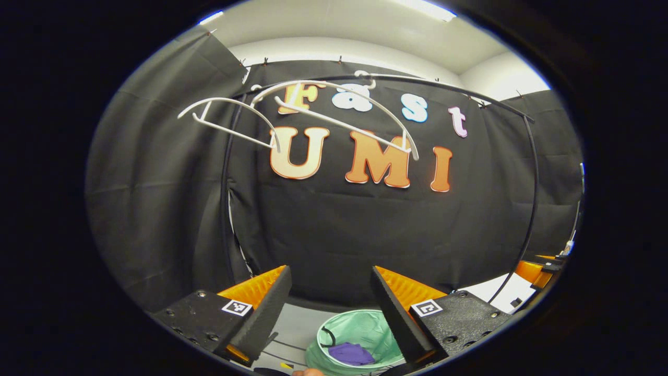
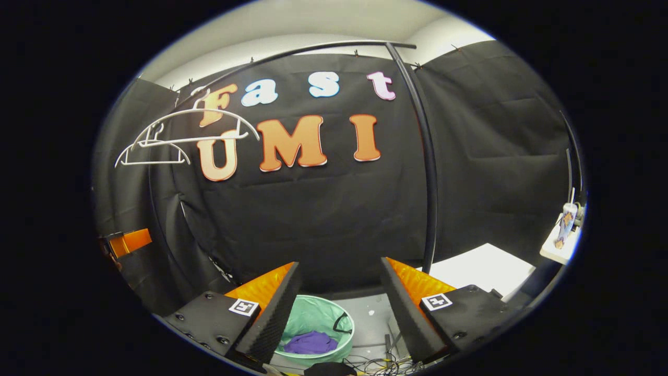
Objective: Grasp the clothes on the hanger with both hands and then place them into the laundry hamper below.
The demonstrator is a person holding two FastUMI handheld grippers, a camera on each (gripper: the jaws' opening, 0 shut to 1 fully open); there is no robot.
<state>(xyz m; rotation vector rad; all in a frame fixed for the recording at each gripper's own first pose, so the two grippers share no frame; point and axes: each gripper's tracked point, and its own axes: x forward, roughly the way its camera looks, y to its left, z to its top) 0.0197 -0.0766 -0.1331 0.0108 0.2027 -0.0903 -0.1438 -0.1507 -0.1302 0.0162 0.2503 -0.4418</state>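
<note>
Down in the mint hamper [image 2: 313, 319], crumpled purple clothes [image 2: 310, 342] lie

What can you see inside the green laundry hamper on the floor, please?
Inside the green laundry hamper lies a crumpled purple garment, resting on the bottom. A dark handle loop sits at the rim. Whatever lies under the garment is covered.

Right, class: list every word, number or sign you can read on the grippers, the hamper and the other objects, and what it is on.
No text here is readable.
Square tags on the left gripper: black-and-white patterns, no words.
The right gripper tags: the same.
The bottle: print too small to read.
The hamper: no text visible.
</note>
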